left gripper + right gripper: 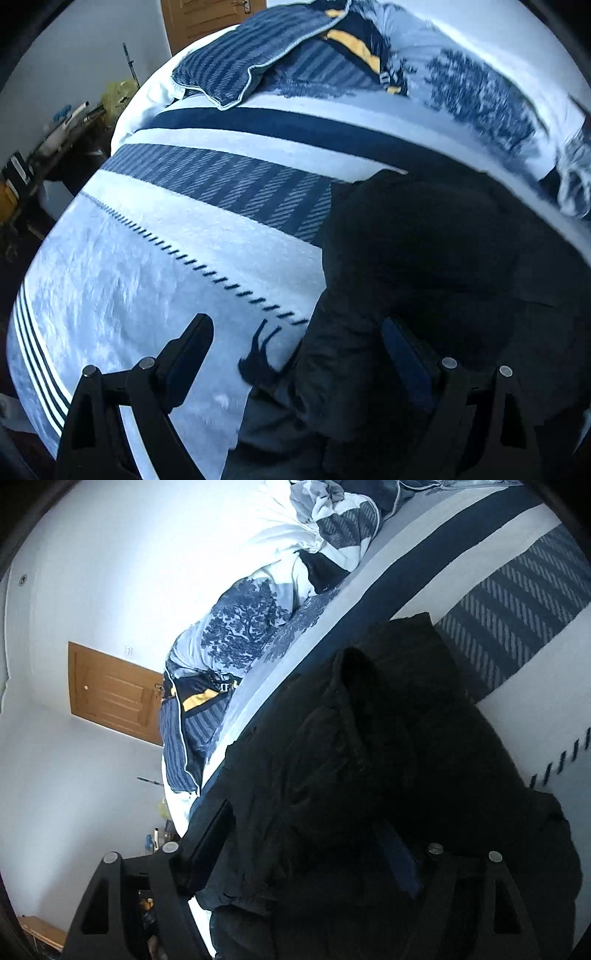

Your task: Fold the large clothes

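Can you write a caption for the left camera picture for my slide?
Open left gripper hovers at the edge of a black garment lying on a blue-and-white striped bedspread.

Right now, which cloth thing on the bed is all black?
The black garment, right under both hand-held grippers; the pillow and bedspread are blue and white.

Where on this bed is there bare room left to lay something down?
The pale stretch of bedspread left of the black jacket, between the dashed stitching and the thin stripes at the edge, lies bare. The far end is crowded: a striped pillow, a navy and yellow garment and rumpled bedding.
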Available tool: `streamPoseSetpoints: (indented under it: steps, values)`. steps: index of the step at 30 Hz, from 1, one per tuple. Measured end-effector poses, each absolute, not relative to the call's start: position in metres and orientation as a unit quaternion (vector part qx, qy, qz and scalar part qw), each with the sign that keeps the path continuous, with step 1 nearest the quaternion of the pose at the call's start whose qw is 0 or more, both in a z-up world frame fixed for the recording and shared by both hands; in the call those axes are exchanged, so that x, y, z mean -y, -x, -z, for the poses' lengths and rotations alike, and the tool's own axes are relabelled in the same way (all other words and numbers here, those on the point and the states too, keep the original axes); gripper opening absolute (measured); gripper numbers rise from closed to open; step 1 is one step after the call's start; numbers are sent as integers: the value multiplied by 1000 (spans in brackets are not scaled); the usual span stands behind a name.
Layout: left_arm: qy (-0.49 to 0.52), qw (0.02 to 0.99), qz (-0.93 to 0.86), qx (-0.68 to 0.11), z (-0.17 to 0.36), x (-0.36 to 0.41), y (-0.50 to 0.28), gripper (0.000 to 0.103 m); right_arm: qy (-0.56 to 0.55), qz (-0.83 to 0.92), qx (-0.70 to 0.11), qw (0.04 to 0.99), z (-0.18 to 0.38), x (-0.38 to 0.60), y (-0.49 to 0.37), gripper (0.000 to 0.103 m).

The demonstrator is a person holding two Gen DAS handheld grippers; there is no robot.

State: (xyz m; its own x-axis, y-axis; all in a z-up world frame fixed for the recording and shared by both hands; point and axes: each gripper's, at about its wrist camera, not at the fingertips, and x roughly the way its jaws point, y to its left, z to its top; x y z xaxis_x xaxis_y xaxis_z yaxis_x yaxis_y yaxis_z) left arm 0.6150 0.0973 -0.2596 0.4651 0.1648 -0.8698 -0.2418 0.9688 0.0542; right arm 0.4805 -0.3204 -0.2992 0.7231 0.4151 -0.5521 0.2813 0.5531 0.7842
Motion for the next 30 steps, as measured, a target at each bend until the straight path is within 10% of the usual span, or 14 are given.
streamPoseSetpoints:
  steps: [3,10,12,14,30]
  values:
    - [2,858,-151,-490,258,-89,-623,92,-463,-6,-385,798,299,332,-482,25]
    - [22,859,-129,-494,249,-86,-616,82,-371,30,-445,815,292,332,-497,23]
    - [44,881,-112,-458,219,-92,-588,83,-377,6,-413,829,266,334,-471,34]
    - [60,906,-74,-413,180,-99,-539,83,-369,3,-386,846,240,335,-437,84]
    - [126,946,-17,-298,56,-133,-241,95,-312,-81,-245,914,32,280,-149,87]
